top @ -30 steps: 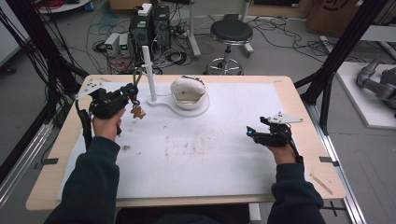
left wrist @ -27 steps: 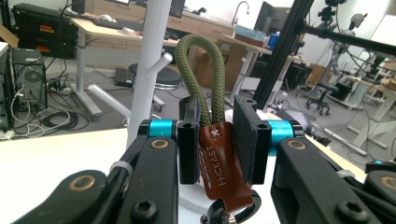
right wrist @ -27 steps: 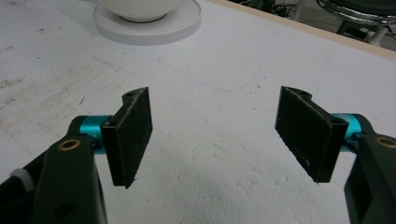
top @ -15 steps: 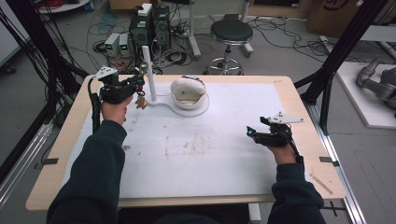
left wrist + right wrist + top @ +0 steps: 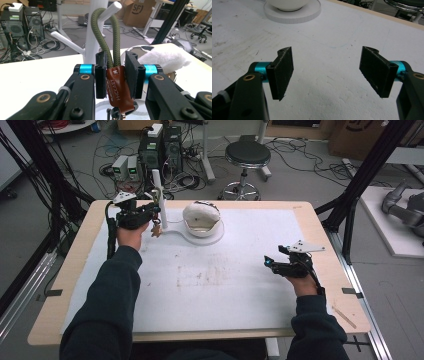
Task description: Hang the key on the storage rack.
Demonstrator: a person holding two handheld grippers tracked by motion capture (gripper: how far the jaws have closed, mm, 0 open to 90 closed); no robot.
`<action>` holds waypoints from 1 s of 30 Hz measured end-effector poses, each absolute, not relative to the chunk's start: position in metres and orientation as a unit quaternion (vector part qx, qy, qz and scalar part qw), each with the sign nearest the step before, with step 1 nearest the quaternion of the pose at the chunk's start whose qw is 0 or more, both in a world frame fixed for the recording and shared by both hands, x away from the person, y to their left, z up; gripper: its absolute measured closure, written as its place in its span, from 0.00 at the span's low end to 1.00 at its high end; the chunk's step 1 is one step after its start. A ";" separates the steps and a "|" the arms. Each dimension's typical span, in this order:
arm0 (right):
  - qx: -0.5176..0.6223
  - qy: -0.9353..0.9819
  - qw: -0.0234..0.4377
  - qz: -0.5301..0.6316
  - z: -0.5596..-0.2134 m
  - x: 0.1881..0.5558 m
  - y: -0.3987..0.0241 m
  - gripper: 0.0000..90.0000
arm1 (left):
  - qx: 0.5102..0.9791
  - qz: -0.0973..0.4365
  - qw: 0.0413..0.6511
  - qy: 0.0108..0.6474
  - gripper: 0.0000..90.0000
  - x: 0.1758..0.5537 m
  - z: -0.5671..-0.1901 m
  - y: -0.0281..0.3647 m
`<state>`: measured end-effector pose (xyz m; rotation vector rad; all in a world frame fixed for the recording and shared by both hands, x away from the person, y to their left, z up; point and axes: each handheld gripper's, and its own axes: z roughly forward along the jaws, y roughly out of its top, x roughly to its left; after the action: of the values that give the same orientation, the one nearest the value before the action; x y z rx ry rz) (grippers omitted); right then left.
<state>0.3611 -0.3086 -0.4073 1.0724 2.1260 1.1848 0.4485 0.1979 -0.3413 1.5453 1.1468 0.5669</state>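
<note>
White sheeting covers the tabletop (image 5: 210, 290), cables and computers behind it. Over the last second the left gripper (image 5: 116, 75) has carried the olive cord loop (image 5: 103, 32) from open table up onto a peg of the white stand (image 5: 161, 200), clamped on its brown leather tab (image 5: 117, 90); hanging looks nearly done. Tab stamped "HICKAET", roughly. The right gripper (image 5: 327, 70) rests idle, jaws wide apart.

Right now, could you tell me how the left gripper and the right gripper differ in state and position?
The left gripper is shut on the brown leather tag of an olive cord loop at the white peg stand; the right gripper is open with nothing between its jaws. The left is raised at the table's far side, the right low over the white mat. Both have black jaws.
</note>
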 end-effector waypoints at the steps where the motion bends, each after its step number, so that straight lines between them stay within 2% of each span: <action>1: 0.392 0.776 0.238 0.433 -0.407 0.361 -0.309 0.31 | 0.650 0.234 0.536 0.484 0.78 0.449 -0.342 0.198; 5: 0.391 0.776 0.238 0.433 -0.407 0.361 -0.308 0.31 | 0.650 0.225 0.540 0.485 0.72 0.450 -0.344 0.199; 7: 0.392 0.776 0.238 0.434 -0.407 0.361 -0.308 0.31 | 0.649 0.224 0.542 0.485 0.61 0.449 -0.344 0.199; 13: 0.392 0.777 0.236 0.433 -0.407 0.360 -0.307 0.31 | 0.634 0.222 0.566 0.478 0.44 0.442 -0.355 0.209; 15: 0.389 0.777 0.237 0.434 -0.407 0.360 -0.307 0.31 | 0.629 0.225 0.572 0.476 0.34 0.438 -0.360 0.213; 19: 0.389 0.778 0.238 0.433 -0.407 0.360 -0.307 0.31 | 0.621 0.224 0.590 0.465 0.25 0.428 -0.369 0.222; 27: 0.383 0.780 0.236 0.435 -0.408 0.360 -0.304 0.31 | 0.627 0.235 0.607 0.428 0.24 0.400 -0.384 0.234; 30: 0.378 0.783 0.234 0.435 -0.408 0.359 -0.302 0.27 | 0.631 0.240 0.609 0.417 0.24 0.387 -0.388 0.236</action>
<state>0.3593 -0.3016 -0.4084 1.0362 2.1497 1.1937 0.3868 0.2362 -0.3884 1.4569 0.9634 0.5548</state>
